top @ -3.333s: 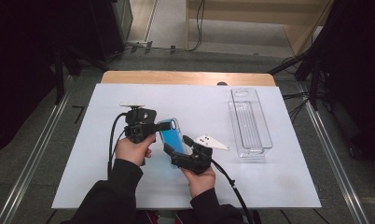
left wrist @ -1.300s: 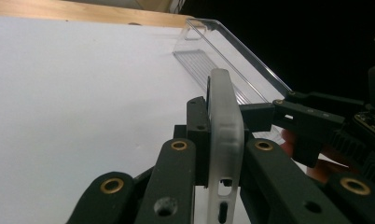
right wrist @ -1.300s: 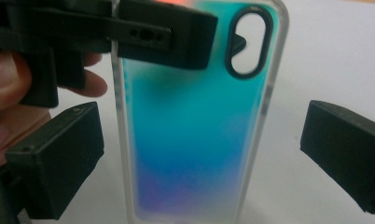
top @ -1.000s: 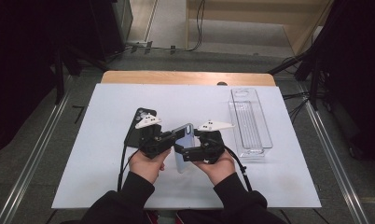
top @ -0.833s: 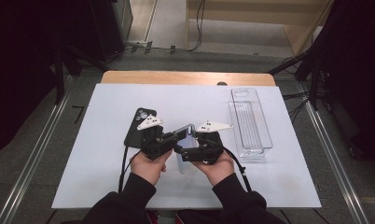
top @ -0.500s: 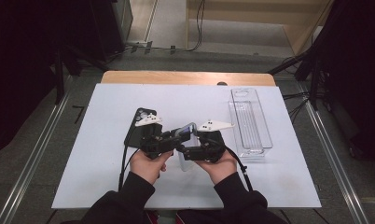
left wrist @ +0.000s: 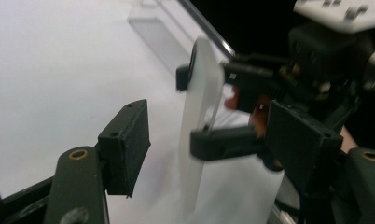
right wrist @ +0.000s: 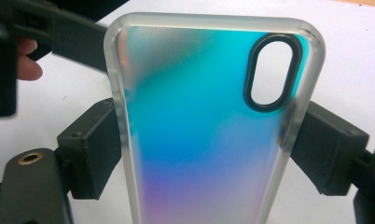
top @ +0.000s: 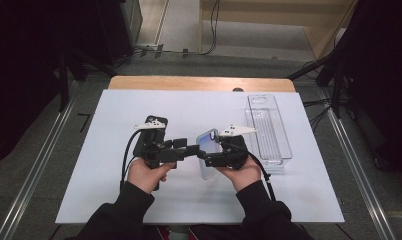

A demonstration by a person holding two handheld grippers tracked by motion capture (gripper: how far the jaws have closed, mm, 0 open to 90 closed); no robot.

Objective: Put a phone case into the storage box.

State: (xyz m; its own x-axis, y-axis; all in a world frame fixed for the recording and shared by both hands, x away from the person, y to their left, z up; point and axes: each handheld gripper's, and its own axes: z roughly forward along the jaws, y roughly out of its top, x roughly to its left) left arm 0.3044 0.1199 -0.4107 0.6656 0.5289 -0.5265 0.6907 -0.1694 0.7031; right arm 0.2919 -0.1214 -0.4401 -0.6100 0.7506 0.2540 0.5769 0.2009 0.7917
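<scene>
Clear tray [top: 269, 127] blocks right; white mat [top: 104, 150] left free.

Legible text, labels, brands, numbers, signs: none. The phone case [right wrist: 209, 126] carries no readable marking on its iridescent back. Small dark marks on the grey plate [left wrist: 342, 11] are too blurred to read.

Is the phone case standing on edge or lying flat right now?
On edge. The phone case is held upright off the table, clamped by its long sides in the right gripper; the left gripper has just been opening around it.
</scene>
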